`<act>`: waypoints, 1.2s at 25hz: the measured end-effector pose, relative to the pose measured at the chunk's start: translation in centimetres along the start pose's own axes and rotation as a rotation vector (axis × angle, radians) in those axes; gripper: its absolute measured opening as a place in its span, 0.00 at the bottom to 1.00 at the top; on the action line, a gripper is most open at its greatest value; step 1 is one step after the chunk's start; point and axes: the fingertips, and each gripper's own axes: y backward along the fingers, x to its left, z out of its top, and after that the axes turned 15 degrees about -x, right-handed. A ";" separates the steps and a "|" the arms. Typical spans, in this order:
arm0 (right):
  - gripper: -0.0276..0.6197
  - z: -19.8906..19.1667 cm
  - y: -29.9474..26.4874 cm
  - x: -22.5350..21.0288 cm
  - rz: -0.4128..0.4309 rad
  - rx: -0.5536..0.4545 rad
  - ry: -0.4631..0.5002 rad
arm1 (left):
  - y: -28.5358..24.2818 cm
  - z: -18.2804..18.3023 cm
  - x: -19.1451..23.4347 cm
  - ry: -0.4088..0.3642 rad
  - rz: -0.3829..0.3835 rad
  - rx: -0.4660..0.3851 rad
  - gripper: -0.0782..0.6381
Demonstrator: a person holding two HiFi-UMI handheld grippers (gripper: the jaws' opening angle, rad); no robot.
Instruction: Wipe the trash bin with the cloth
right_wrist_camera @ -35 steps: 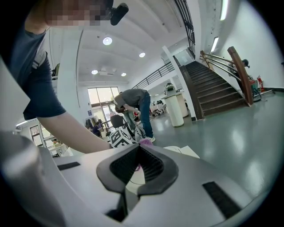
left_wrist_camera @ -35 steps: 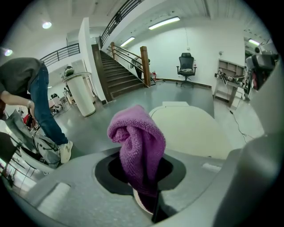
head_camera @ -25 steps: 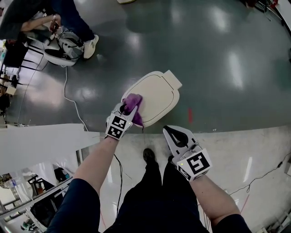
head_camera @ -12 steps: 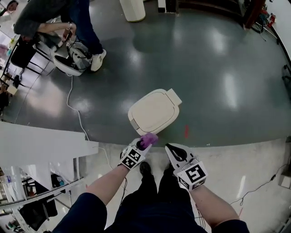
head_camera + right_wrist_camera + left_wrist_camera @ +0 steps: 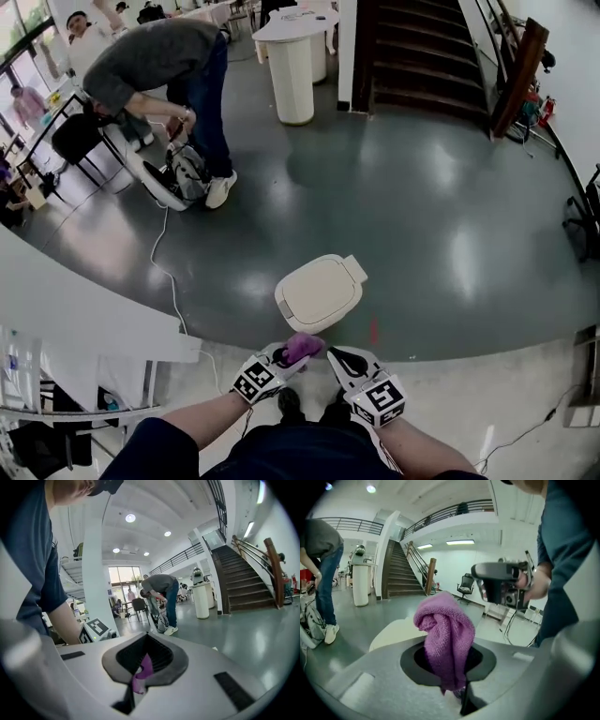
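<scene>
The trash bin (image 5: 319, 292) stands lid-down-shut on the dark floor (image 5: 422, 216), near its edge with the paler strip. The bunched purple cloth (image 5: 302, 347) hangs just short of the bin, not touching, clamped in the fingers of the left gripper (image 5: 281, 357), probably between wipes. The right gripper (image 5: 339, 359) idles beside it, fingers closed; an unidentifiable purple sliver shows in their seam.

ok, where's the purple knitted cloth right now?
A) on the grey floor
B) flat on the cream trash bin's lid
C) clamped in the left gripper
C: the left gripper view shows the purple knitted cloth bunched between the shut jaws of the left gripper, and the lid of the cream trash bin lies bare.
</scene>
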 end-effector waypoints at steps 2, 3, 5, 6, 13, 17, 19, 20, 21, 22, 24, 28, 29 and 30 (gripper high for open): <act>0.06 1.6 0.2 0.7 0.003 -0.025 0.011 | 1.6 2.8 -1.0 0.020 0.000 -0.054 0.20; 0.06 2.3 0.4 1.0 0.003 -0.035 0.018 | 2.3 4.0 -1.5 0.028 0.001 -0.080 0.20; 0.06 3.5 0.8 1.6 0.003 -0.054 0.032 | 3.7 6.3 -2.4 0.039 0.007 -0.134 0.20; 0.06 4.1 1.0 1.9 0.003 -0.062 0.040 | 4.3 7.4 -2.7 0.043 0.011 -0.161 0.20; 0.06 7.6 1.9 3.7 0.015 -0.103 0.073 | 6.8 15.8 -4.7 0.056 0.017 -0.342 0.20; 0.06 7.9 2.4 5.1 0.020 -0.117 0.071 | 7.7 17.6 -6.4 0.043 0.003 -0.395 0.20; 0.06 8.2 2.7 5.6 0.022 -0.122 0.080 | 8.1 18.4 -7.3 0.033 -0.006 -0.420 0.20; 0.06 8.4 2.9 5.8 0.022 -0.123 0.083 | 8.2 18.8 -7.7 0.027 -0.012 -0.430 0.20; 0.06 8.6 3.1 5.9 0.023 -0.123 0.084 | 8.2 19.2 -8.1 0.020 -0.018 -0.436 0.20; 0.06 8.6 3.2 6.0 0.024 -0.124 0.083 | 8.2 19.4 -8.4 0.013 -0.024 -0.440 0.20; 0.06 8.5 3.5 6.3 0.033 -0.126 0.076 | 8.2 19.7 -8.9 -0.003 -0.033 -0.446 0.20; 0.06 8.1 4.1 7.2 0.049 -0.129 0.074 | 8.7 19.9 -9.8 -0.043 -0.035 -0.463 0.20; 0.06 8.1 4.2 7.3 0.050 -0.128 0.074 | 8.8 20.0 -10.0 -0.049 -0.034 -0.469 0.20; 0.06 8.0 4.3 7.4 0.052 -0.127 0.074 | 8.8 20.0 -10.1 -0.053 -0.033 -0.472 0.20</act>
